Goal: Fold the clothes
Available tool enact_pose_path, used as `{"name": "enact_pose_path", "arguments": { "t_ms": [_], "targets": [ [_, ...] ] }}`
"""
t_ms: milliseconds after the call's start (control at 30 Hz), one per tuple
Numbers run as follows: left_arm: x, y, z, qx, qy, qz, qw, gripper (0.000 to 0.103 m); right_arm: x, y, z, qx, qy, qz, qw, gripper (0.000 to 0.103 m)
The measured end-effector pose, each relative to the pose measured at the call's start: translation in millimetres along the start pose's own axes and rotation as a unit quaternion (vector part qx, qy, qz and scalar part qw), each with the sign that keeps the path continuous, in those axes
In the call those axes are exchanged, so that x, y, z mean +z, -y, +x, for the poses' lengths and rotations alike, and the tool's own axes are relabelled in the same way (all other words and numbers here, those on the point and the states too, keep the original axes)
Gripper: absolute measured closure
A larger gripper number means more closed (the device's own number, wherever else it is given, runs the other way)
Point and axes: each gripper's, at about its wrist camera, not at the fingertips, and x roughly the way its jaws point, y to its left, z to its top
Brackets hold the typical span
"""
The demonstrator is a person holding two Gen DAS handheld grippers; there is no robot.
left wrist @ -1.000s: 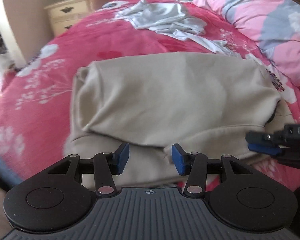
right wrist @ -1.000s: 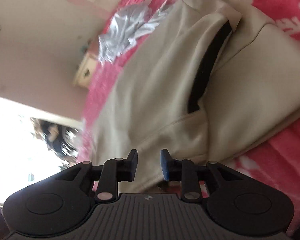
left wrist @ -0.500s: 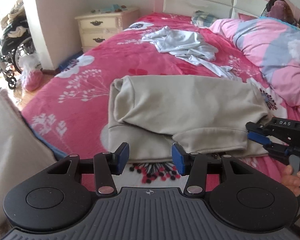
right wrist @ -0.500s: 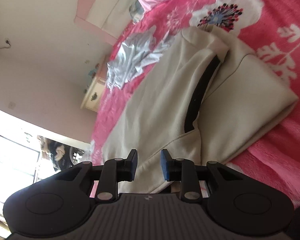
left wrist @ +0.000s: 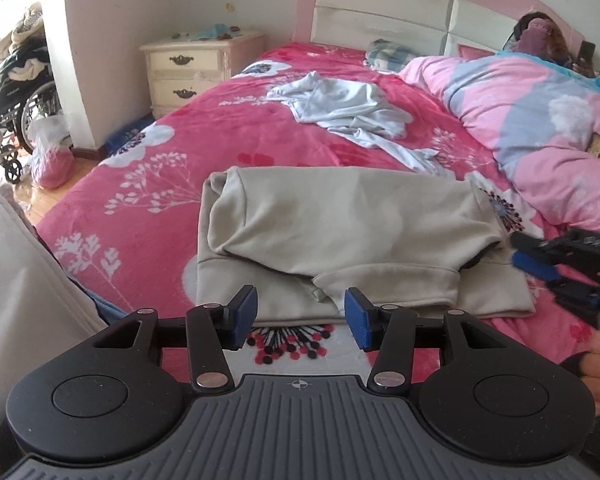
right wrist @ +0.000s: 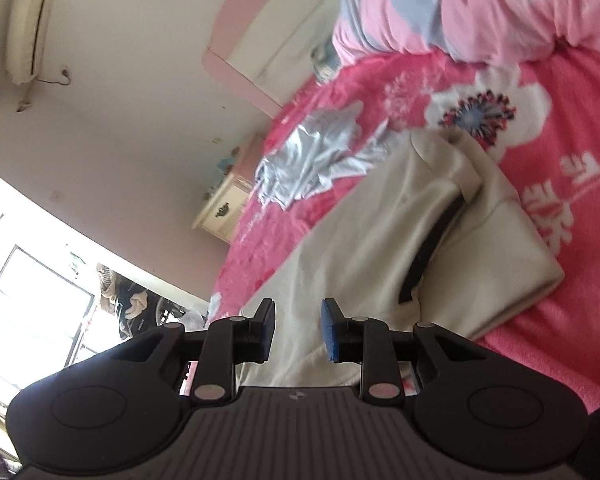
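Left wrist view: beige top (left wrist: 352, 232) lies folded on the bed (left wrist: 172, 152), so this fold looks finished; next calls for grabbing the grey shirt (left wrist: 348, 108) beyond. Left tool (left wrist: 300, 316) is half spread and empty; right tool (right wrist: 298, 328) is narrowly parted, pinching nothing

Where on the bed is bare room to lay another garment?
Bare pink floral blanket lies left of the folded beige sweatshirt, toward the cream nightstand. Beyond it lies the crumpled pale grey garment; the pink-and-grey quilt crowds the right.
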Motion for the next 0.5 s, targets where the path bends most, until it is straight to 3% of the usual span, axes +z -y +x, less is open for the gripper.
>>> {"name": "enact_pose_path", "arguments": {
  "t_ms": [233, 400, 500],
  "targets": [
    [1.5, -24.4, 38.8, 0.018, -0.014, -0.029, 0.9993, 0.055, -17.5, -11.4, 39.4, -0.038, -0.023, -0.069, 0.997, 0.078],
    [3.1, -40.0, 68.7, 0.008, 0.005, -0.043, 0.999, 0.055, -41.5, -33.7, 68.5, -0.063, -0.039, -0.143, 0.987, 0.082],
    [7.3, -35.2, 88.0, -0.001, 0.021, -0.026, 0.9994, 0.055, -51.3, -48.6, 76.6, -0.072, -0.042, -0.186, 0.979, 0.082]
  ]
}}
